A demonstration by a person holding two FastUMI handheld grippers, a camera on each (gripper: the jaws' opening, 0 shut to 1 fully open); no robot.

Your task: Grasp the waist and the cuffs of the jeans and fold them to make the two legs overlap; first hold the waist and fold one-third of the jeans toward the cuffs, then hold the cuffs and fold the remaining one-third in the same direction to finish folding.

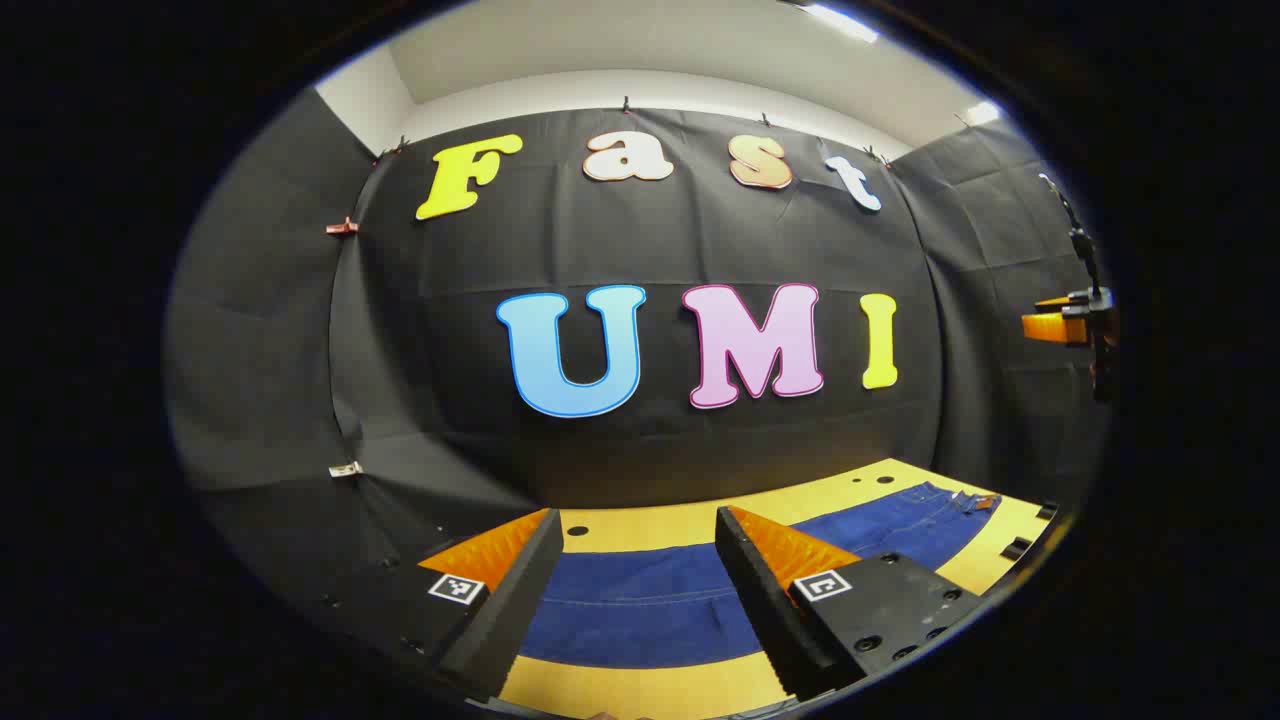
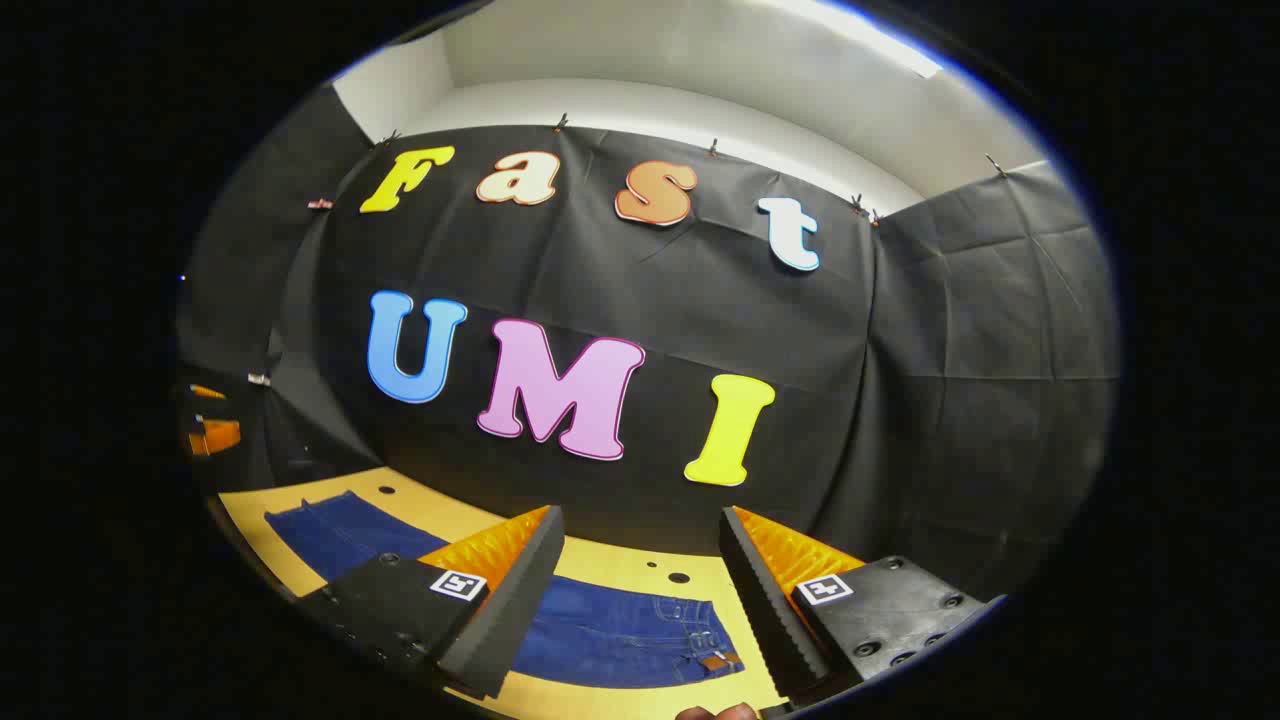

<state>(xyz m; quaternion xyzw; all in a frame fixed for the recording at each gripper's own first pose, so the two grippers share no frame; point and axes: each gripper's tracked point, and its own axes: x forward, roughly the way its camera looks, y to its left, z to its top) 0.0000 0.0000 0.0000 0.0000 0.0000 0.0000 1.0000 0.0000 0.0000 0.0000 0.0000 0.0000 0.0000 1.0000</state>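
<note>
Blue jeans [image 1: 650, 610] lie flat and stretched out along the yellow table [image 1: 650, 525]. In the left gripper view the waist [image 1: 960, 500] lies at the far right, and my left gripper [image 1: 638, 520] hangs open above the leg part with nothing between its fingers. The right gripper view shows the waist end of the jeans [image 2: 640, 630] with its leather patch just below my right gripper [image 2: 640, 515], which is open and holds nothing. The legs [image 2: 330, 535] run off to the left there.
The table top [image 2: 620, 565] has a few small dark holes near its far edge. Black cloth walls close the booth behind and at both sides. The other gripper [image 1: 1065, 325] shows at the far right, raised. A fingertip [image 2: 715, 712] peeks in at the bottom.
</note>
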